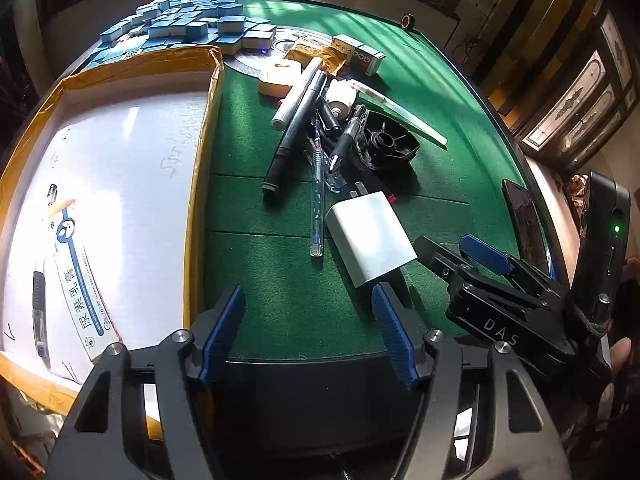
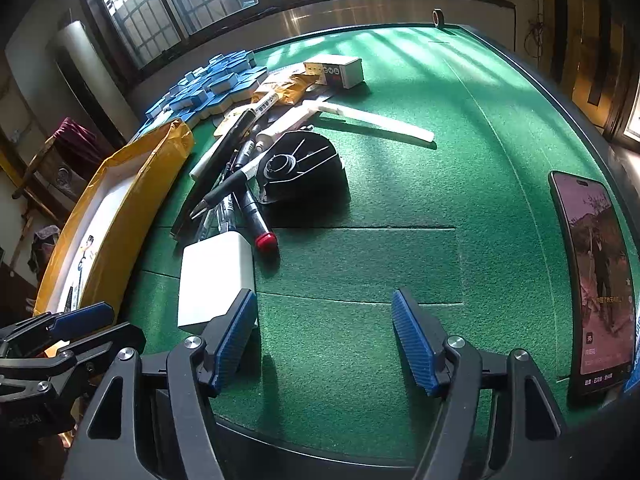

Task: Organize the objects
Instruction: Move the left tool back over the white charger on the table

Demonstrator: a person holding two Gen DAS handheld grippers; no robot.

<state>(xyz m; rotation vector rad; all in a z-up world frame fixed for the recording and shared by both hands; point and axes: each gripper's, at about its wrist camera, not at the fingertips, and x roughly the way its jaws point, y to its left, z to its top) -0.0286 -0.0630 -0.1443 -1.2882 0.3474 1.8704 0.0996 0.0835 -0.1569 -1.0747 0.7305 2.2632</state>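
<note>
Left wrist view: left gripper (image 1: 308,334) gapes wide, empty, near the white charger (image 1: 370,238); right gripper (image 2: 326,338) likewise, body stamped "DAS".

Two hand-held grippers of matte black metal: the left gripper (image 1: 308,332) and the right gripper (image 2: 324,340) each carry two fingers faced with ribbed blue pads (image 1: 390,336), joined by angular black links with cut-out windows and round silver screws (image 1: 179,335). Seen from the left wrist, the right gripper (image 1: 460,254) bears white letters "DAS" (image 1: 500,332), a tall black housing with a green light (image 1: 616,229), and a bare fingertip (image 1: 620,354) beside it.
</note>
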